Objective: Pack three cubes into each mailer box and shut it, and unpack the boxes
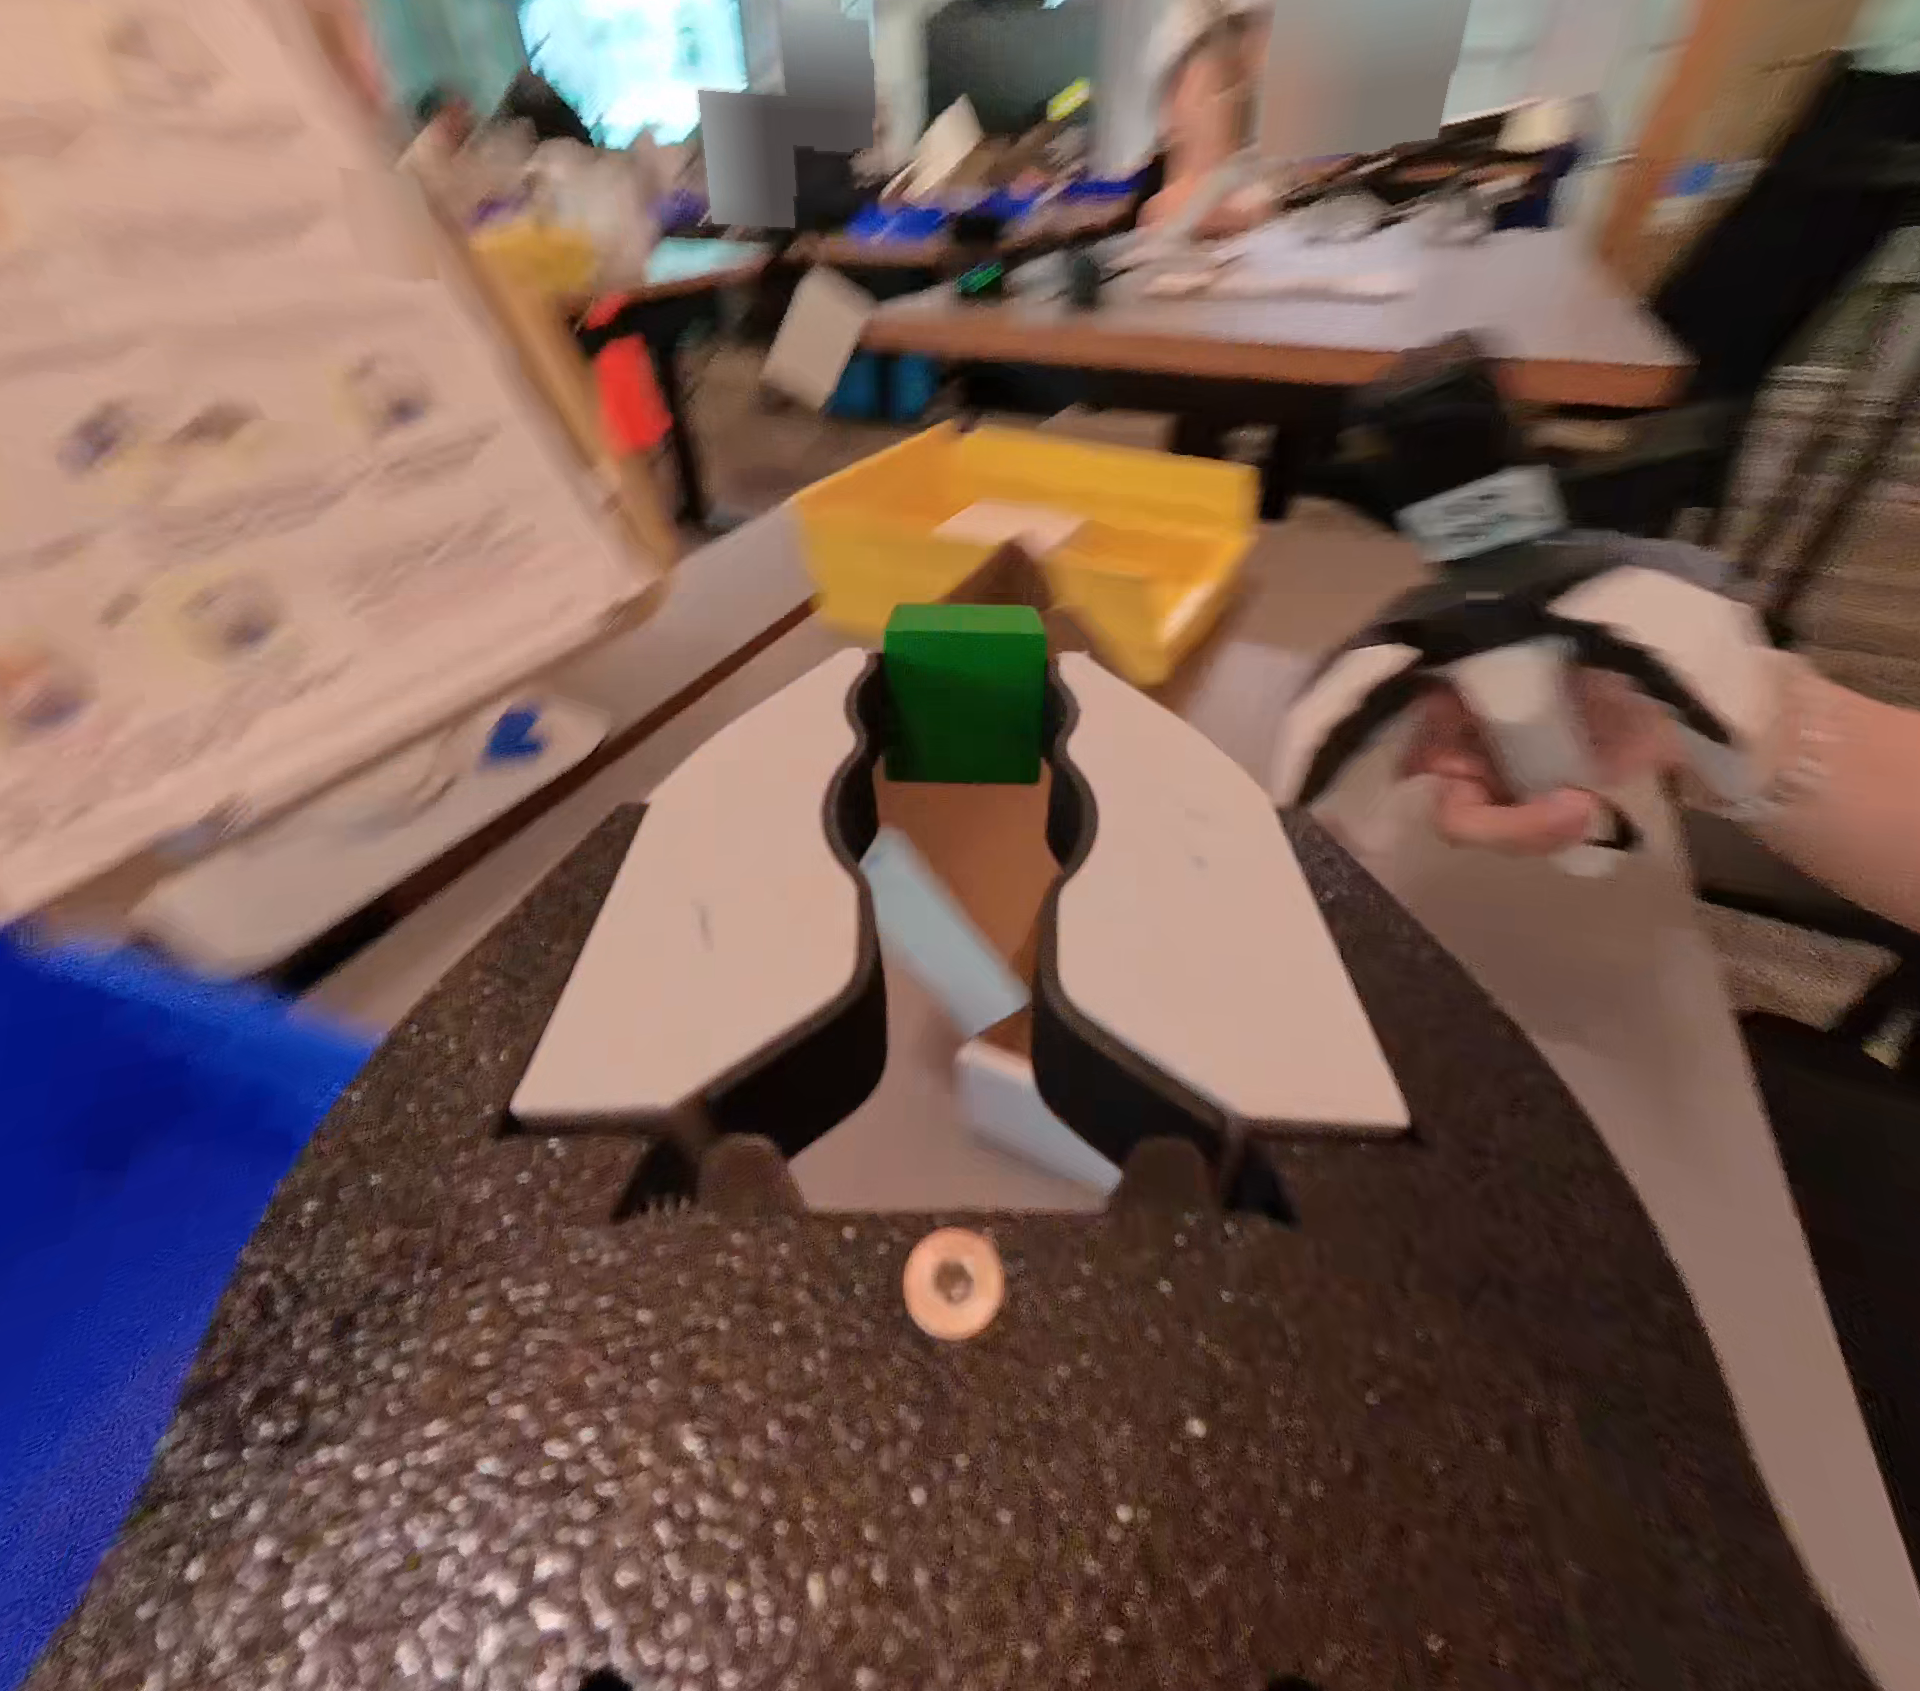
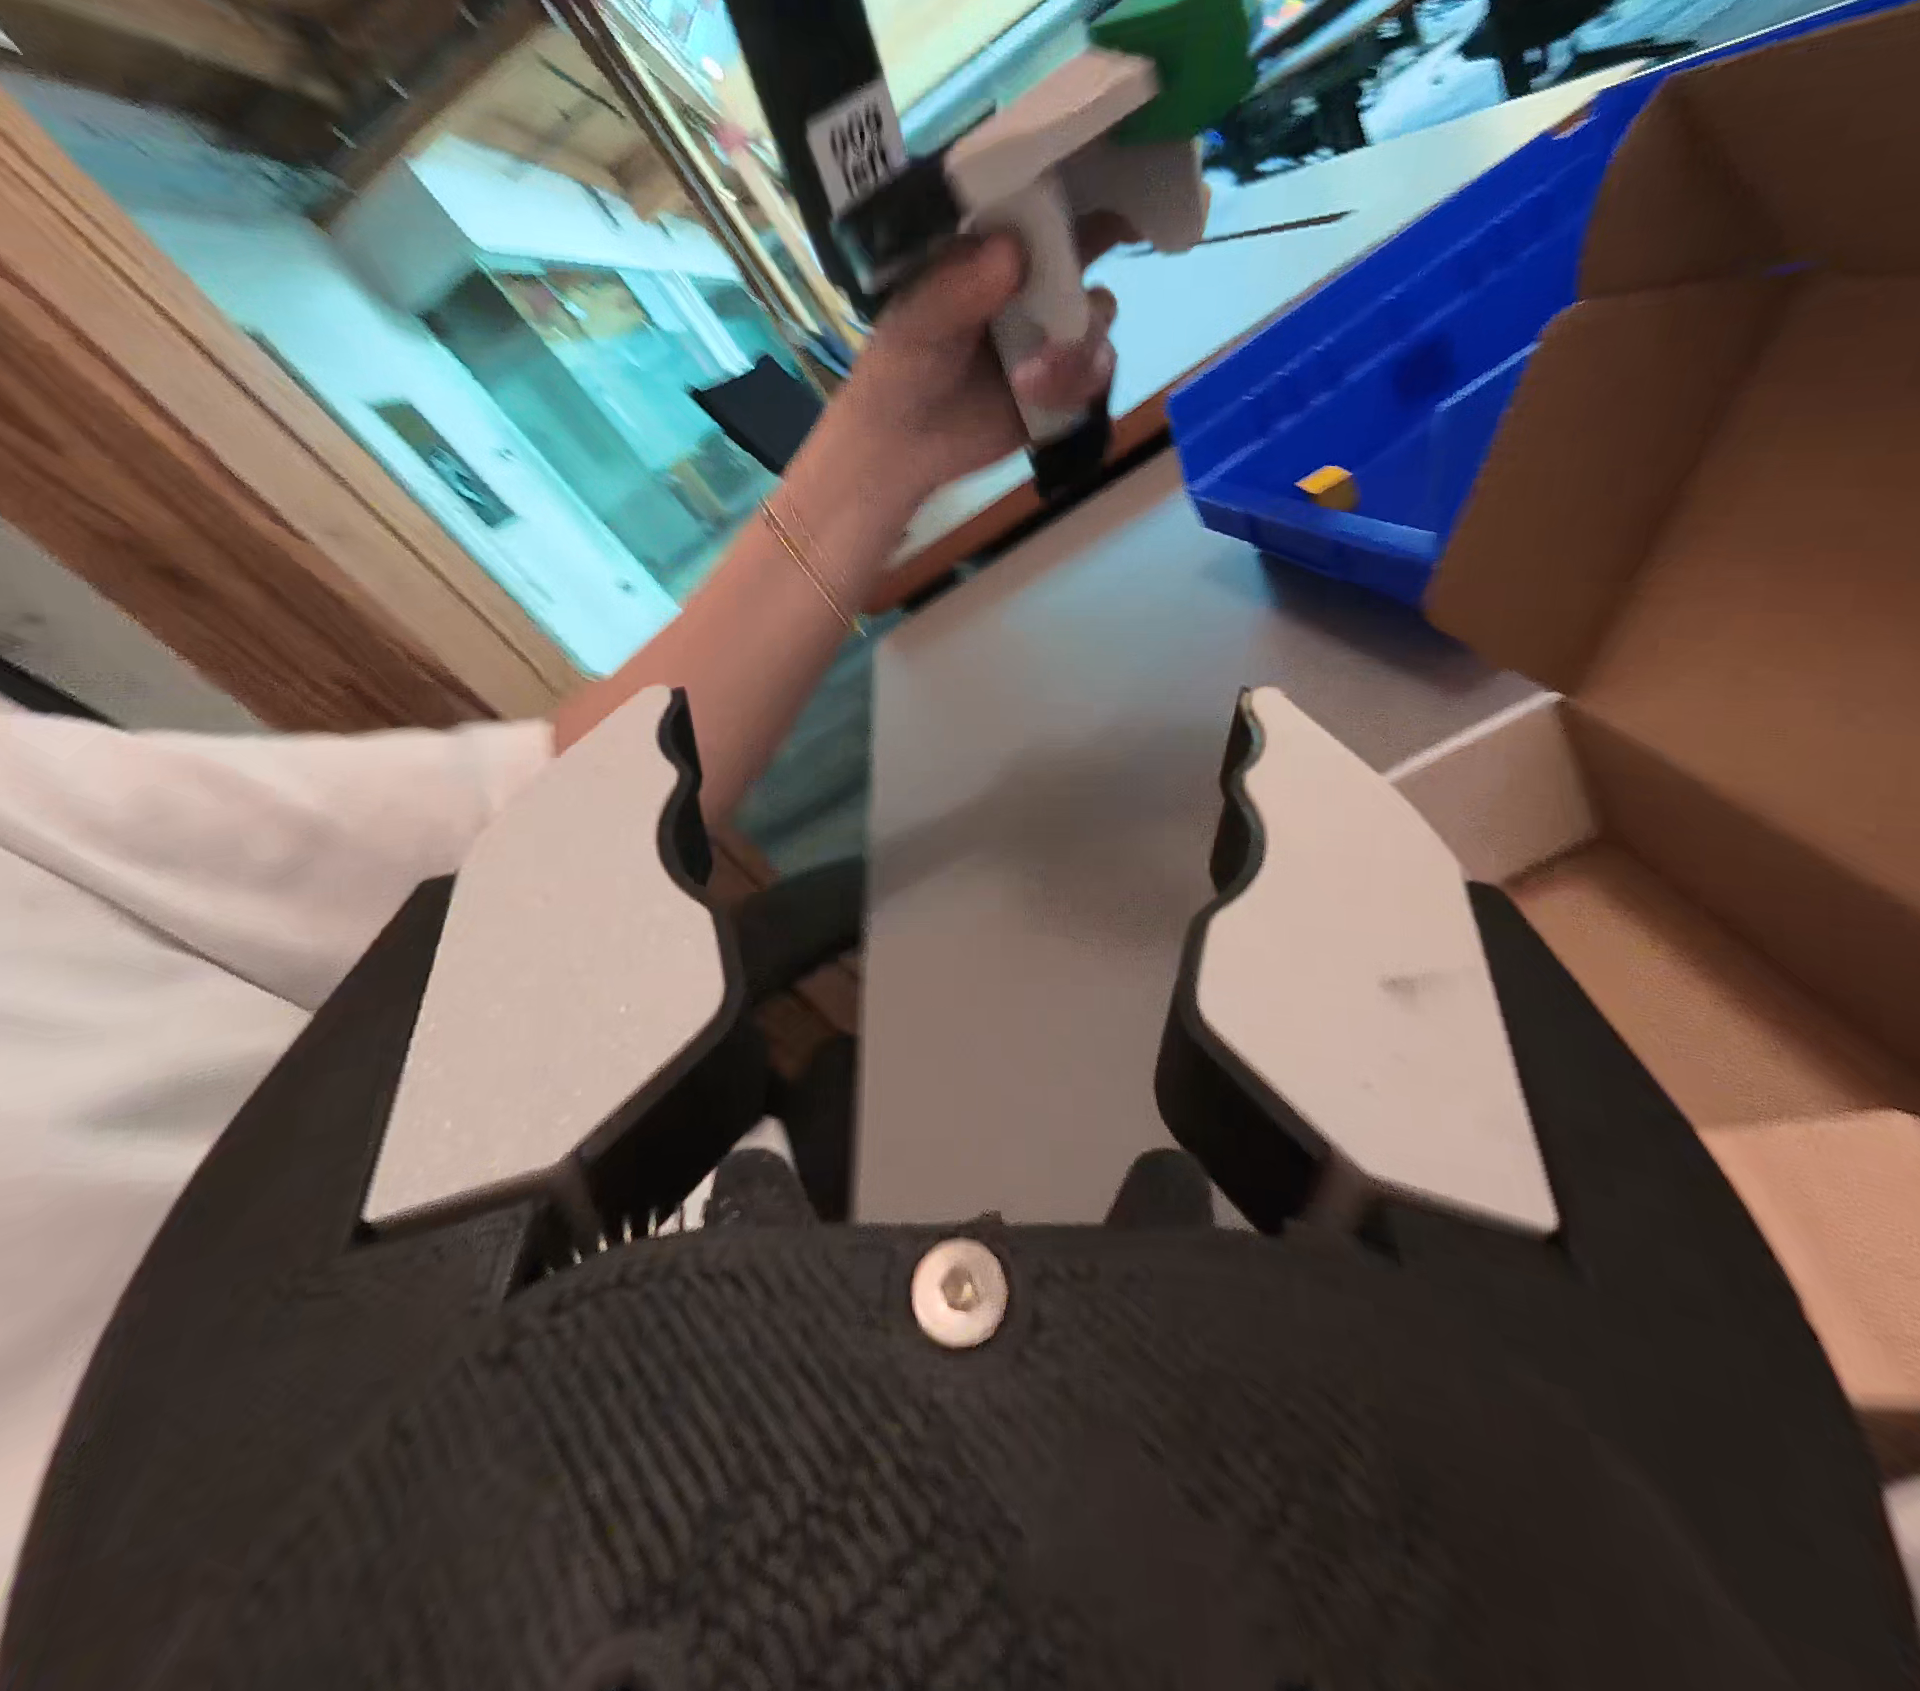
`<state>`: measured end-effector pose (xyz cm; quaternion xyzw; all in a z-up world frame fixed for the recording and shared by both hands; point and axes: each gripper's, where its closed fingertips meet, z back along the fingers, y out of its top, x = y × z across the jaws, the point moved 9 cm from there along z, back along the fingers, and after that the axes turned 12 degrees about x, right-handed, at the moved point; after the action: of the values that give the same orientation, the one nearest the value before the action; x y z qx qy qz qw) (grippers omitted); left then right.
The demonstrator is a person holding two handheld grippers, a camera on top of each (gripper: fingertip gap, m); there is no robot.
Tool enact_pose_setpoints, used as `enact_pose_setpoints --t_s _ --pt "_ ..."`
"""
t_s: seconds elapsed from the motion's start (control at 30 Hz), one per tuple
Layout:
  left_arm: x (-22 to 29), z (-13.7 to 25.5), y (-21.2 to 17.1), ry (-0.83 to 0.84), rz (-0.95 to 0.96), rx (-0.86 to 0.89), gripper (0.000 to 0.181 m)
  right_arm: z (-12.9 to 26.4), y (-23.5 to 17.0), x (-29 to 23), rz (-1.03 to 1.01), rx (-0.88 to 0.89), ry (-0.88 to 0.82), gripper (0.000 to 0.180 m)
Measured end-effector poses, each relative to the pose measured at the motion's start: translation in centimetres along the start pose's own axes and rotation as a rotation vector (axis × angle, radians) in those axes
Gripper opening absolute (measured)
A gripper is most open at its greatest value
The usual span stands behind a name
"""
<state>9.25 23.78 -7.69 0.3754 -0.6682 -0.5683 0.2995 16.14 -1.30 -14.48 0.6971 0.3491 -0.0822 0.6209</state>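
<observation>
Currently the left claw is gripping a green cube in the air above the counter. The right claw is gaping wide, holding nothing, beside an open cardboard box and blue bin.

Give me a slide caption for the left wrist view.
Left tongs shut on a green cube, yellow bin ahead.

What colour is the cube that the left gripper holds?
Green cube, seen best in the left wrist view, between the left gripper fingertips.
</observation>
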Motion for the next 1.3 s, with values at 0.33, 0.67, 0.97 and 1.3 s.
enact_pose_setpoints --t_s 0.33,0.67,0.97,1.3 --pt "10.1 -1.3 -3.1 -0.385 -0.231 0.107 0.028 -1.6 -1.2 -1.0 -0.434 0.083 0.245 0.076" --pt "11.5 -2.4 -5.4 -0.418 -0.258 0.022 0.028 -1.8 -1.8 0.5 -0.55 0.133 0.262 0.03" --pt "10.1 -1.1 -5.4 -0.061 -0.234 0.016 0.046 0.0 -0.7 2.6 -0.042 -0.04 -0.166 0.029" --pt "6.4 3.3 -6.0 0.353 -0.114 -0.231 0.028 1.3 -1.1 3.1 0.876 -0.576 -0.616 0.029"
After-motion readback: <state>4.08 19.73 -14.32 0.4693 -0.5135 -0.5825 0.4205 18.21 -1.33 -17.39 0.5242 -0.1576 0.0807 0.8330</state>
